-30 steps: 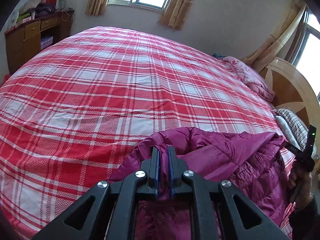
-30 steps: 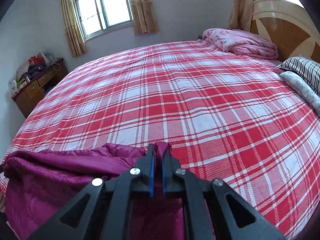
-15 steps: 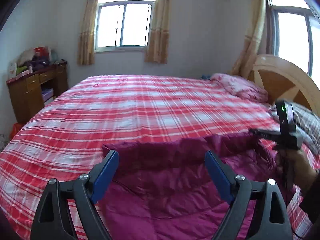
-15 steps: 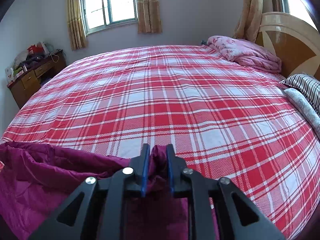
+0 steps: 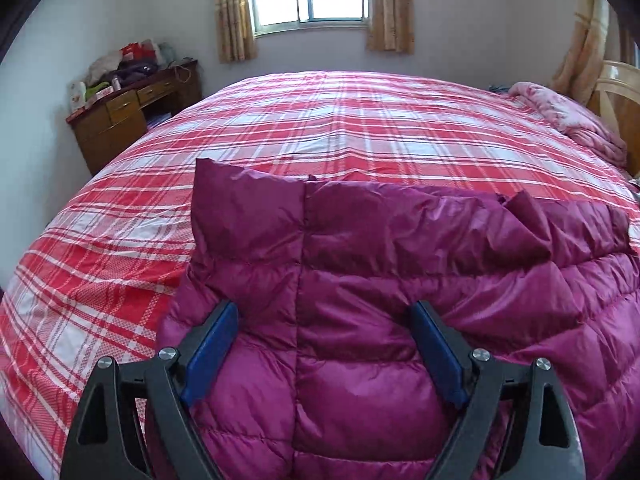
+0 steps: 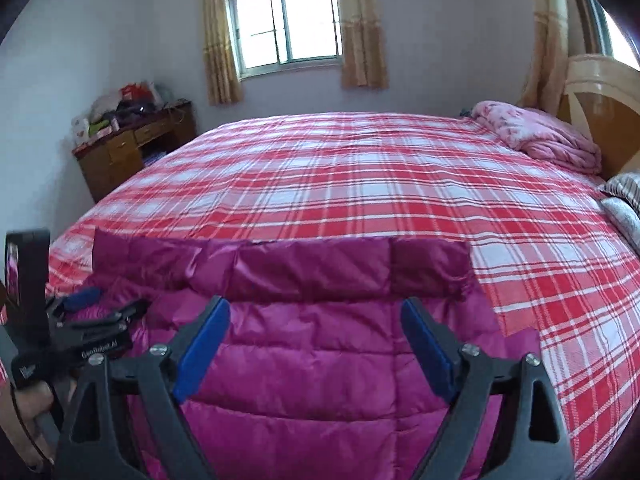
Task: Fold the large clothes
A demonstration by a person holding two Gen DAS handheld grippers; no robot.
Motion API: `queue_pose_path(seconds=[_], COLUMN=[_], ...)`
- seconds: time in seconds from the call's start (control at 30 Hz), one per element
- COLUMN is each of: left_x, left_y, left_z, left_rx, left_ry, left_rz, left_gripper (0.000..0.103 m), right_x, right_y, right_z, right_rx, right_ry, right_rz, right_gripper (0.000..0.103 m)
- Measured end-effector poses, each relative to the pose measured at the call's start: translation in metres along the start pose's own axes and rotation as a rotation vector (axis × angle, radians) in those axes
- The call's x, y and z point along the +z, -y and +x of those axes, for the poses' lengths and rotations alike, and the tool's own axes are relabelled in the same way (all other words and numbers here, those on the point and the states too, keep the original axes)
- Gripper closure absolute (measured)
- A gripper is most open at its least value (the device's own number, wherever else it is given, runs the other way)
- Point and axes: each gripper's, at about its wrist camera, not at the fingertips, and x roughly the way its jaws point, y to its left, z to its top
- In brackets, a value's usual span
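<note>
Both your grippers stand apart over the jacket, gripping nothing.

Nearest you, your left gripper [image 5: 322,322] has its blue pads spread wide above the quilted magenta jacket [image 5: 360,280], with fabric showing between them but neither pad pressing on it. Your right gripper [image 6: 316,318] is opening, its pads also clear of the cloth below. In the right wrist view your left hand [image 6: 28,412] holds its tool at the left edge. The jacket lies flat on the near edge of the bed [image 6: 360,184], its far edge doubled back in a darker band. Beyond it the red plaid sheet runs bare to a pink quilt [image 6: 536,136] by the headboard [image 6: 600,92]. A desk [image 5: 132,116] stands at the far left and a window [image 6: 288,24] is in the back wall.
</note>
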Motion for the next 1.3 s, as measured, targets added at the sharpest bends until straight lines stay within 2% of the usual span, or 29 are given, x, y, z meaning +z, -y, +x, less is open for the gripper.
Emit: queue_pose_path(seconds=[0.1,0.2,0.77,1.3], left_x=[-0.002,-0.003,-0.006,-0.007], left_y=[0.001,-0.001,0.005,0.008], left_z=[0.009,0.016,0.027,0.03], left_rx=[0.003,-0.006,0.004,0.019], left_ry=[-0.021,-0.042,-0.086,-0.093], left_rz=[-0.006,-0.014,-0.011,0.001], left_gripper=[0.014,0.012,0.01,0.01], right_x=[-0.009,-0.016,-0.024,-0.025], right_y=[-0.004,0.011,0.015,0.009], right_z=[0.031,0.048,0.06,0.07], right_rx=[-0.028,-0.004,-0.008,-0.04], right_ry=[-0.064,-0.108,-0.194,-0.255], right_rz=[-0.032,0.035,0.052,0.028], right_gripper=[0.013,0.013,0.008,0.003])
